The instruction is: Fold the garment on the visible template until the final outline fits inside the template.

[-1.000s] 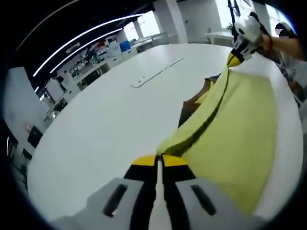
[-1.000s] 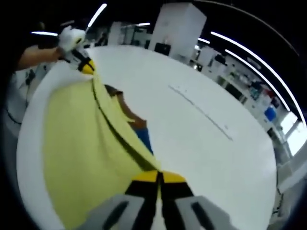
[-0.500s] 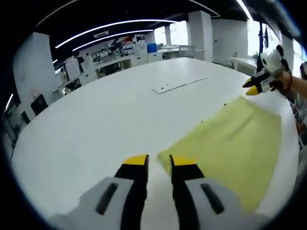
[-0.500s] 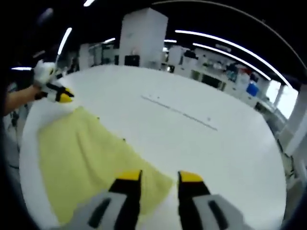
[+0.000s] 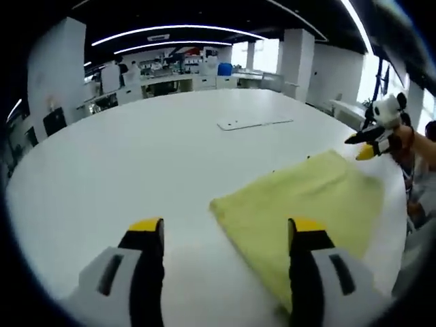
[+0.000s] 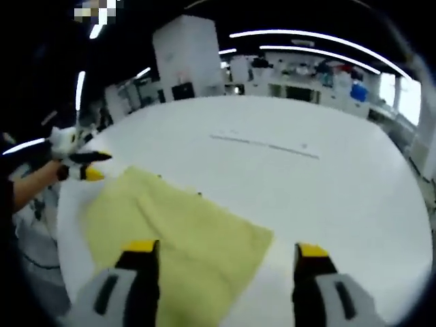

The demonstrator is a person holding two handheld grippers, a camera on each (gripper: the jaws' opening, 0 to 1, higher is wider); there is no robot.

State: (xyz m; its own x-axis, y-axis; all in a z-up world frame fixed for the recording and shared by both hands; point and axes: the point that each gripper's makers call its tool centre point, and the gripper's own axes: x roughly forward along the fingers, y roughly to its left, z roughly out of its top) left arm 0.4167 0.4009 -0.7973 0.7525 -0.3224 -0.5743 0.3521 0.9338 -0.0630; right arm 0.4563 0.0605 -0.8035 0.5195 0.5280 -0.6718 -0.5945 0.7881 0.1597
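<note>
A pale yellow garment (image 5: 310, 204) lies folded flat on the white table (image 5: 136, 157), its near corner pointing between my left gripper's jaws. My left gripper (image 5: 226, 228) is wide open and holds nothing. The same garment (image 6: 177, 225) spreads under and ahead of my right gripper (image 6: 225, 248), which is also wide open and empty. In the left gripper view the right gripper (image 5: 361, 143) hovers open beside the cloth's far edge, held by a hand. In the right gripper view the left gripper (image 6: 95, 165) hangs open just past the cloth's left corner. A thin template outline (image 5: 252, 124) (image 6: 266, 145) lies farther out on the table, apart from the garment.
The table's curved edge (image 5: 402, 225) runs close behind the garment on the person's side. A person's forearm (image 6: 30, 184) reaches in from the left. Desks, shelves and pillars (image 6: 187, 58) stand far beyond the table.
Both grippers were shut on the lifted folded edge a second ago. They have let go, the cloth now lies flat, and both pairs of jaws have opened wide.
</note>
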